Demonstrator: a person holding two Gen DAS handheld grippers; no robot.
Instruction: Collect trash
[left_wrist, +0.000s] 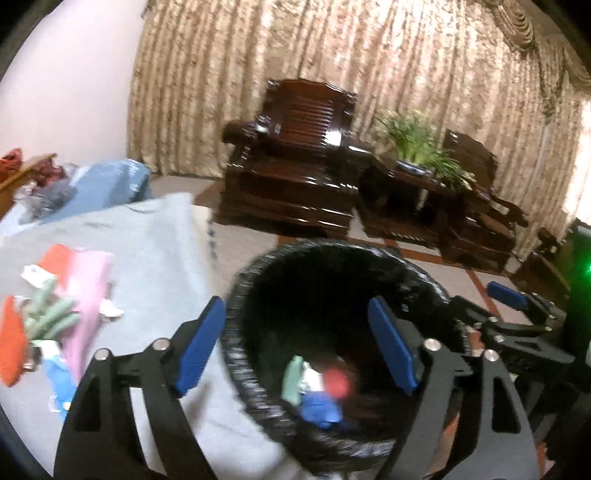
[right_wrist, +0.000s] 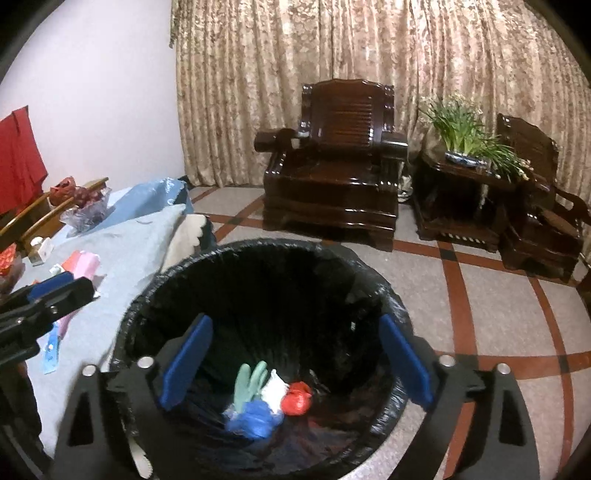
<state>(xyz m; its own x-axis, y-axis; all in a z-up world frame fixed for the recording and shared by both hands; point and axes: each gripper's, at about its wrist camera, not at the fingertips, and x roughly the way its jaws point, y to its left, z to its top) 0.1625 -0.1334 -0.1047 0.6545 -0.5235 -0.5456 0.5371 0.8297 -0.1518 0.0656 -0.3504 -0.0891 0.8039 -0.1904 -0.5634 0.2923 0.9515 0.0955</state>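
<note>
- Right gripper hangs over the black-lined trash bin, jaws spread wide with nothing between them.
- Left gripper is also wide and empty, straddling the bin's near-left rim beside the table.
- Trash lies at the bin's bottom, directly below and between the right gripper's fingers: a green glove, a white wad, a red wad and a blue wad, touching one another.
- Green glove's fingers point up and away, its long axis roughly upright in the right wrist view.
- More scraps sit on the table; any print on them is probably too blurred to read.
</note>
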